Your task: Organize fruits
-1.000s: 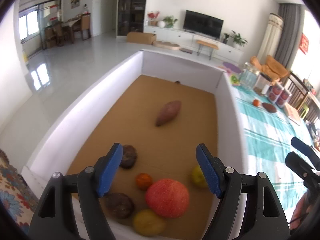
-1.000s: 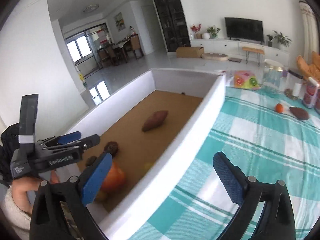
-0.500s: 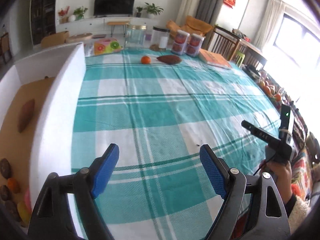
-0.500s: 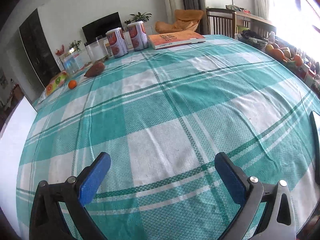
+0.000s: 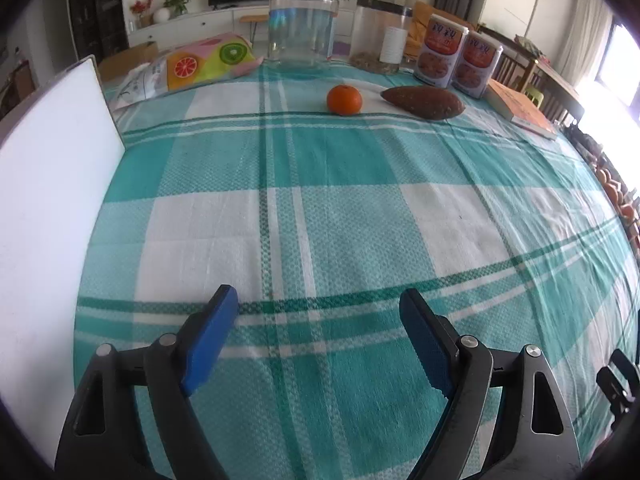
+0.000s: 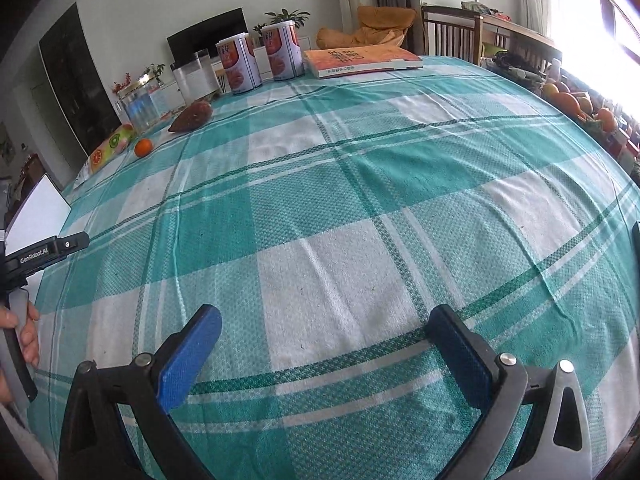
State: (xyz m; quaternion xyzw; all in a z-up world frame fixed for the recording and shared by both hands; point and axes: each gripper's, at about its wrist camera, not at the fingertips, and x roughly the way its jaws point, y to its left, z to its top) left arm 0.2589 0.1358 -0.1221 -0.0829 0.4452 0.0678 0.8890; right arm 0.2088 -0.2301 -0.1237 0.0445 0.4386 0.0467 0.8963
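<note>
An orange mandarin and a brown sweet potato lie side by side at the far end of the teal checked tablecloth. My left gripper hovers over the cloth well short of them, open, nothing between its blue pads. The white box wall stands along the left edge. In the right wrist view the mandarin and sweet potato sit far off at upper left. My right gripper is open and empty over the cloth.
Behind the fruit stand a glass jar, a second clear canister, two printed tins, a fruit-print bag and an orange book. More oranges lie off the table's right side. A hand holds the other gripper's handle at left.
Both grippers swung from over the box of fruit to above the tablecloth. The left one then moved closer to the mandarin and sweet potato; the right view barely shifted in the last half second.
</note>
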